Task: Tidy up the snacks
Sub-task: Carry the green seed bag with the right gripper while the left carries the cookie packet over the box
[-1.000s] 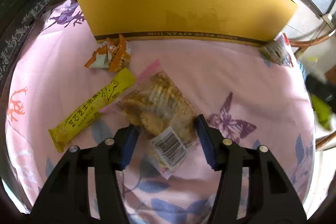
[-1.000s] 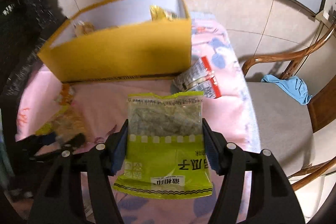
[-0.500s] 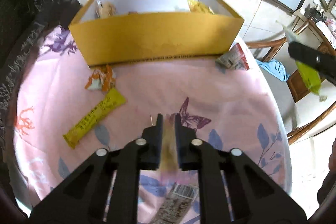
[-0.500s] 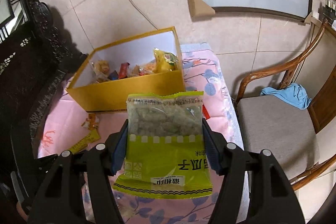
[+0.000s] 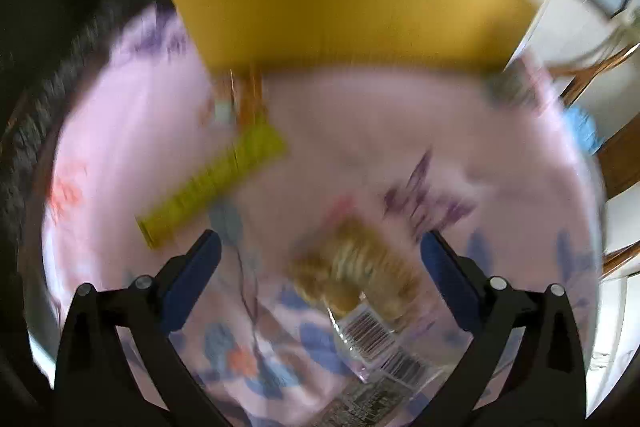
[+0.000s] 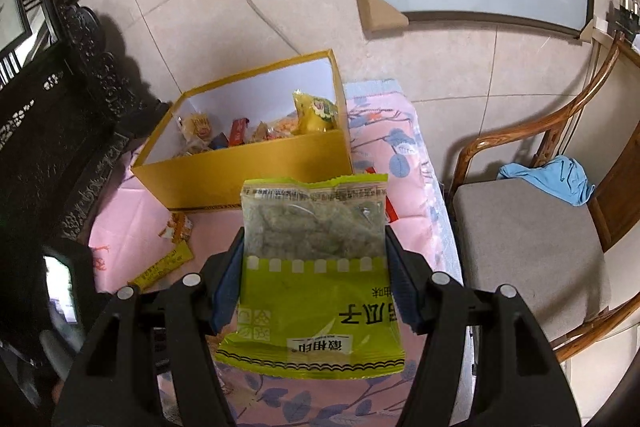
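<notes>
the right gripper (image 6: 314, 259) gripped a green snack packet (image 6: 314, 283) by its sides, held up in front of the yellow box (image 6: 256, 167) of snacks.

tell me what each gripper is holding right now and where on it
The right gripper is shut on the green snack packet, clamping its two side edges about mid-height. The left gripper is open and holds nothing; the clear cracker bag sits between its fingers.

Black tongs (image 5: 319, 253), blue pads (image 5: 192, 279), silver screws.
</notes>
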`<move>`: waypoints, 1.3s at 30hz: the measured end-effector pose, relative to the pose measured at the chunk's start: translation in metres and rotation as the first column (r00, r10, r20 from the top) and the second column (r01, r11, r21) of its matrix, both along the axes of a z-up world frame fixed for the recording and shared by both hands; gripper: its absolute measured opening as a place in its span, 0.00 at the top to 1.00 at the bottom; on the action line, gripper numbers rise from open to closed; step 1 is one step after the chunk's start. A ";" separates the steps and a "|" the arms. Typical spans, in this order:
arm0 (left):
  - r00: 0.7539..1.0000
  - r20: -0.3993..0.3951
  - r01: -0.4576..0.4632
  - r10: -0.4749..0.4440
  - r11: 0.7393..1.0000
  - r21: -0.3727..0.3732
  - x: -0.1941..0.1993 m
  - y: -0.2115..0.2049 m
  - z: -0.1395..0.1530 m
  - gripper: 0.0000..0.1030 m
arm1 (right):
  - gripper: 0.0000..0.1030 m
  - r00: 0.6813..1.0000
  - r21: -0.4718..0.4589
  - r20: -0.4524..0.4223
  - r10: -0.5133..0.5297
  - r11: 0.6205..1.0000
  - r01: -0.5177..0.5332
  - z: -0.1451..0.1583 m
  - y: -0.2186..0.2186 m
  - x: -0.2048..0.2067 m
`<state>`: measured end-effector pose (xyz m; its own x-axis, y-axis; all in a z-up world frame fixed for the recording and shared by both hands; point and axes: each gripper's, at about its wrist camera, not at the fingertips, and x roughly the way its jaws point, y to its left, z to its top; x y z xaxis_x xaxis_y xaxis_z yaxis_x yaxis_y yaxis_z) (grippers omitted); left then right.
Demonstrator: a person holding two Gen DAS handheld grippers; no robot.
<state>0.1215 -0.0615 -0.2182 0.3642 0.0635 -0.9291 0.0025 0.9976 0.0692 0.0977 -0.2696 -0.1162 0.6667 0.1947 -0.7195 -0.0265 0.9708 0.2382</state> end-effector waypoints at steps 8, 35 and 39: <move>0.995 -0.078 0.061 -0.069 0.993 -0.103 0.005 0.004 -0.025 0.41 | 0.38 1.000 -0.013 -0.017 0.019 1.000 -0.019 -0.007 0.005 0.014; 0.898 0.414 0.164 -0.152 0.986 0.006 0.081 0.000 0.178 0.42 | 0.37 0.949 0.004 0.300 0.100 0.994 -0.106 0.109 0.028 0.058; 0.883 0.448 0.142 -0.142 0.989 0.033 0.126 0.008 0.188 0.42 | 0.38 0.944 0.042 0.315 0.096 0.992 -0.115 0.109 0.032 0.114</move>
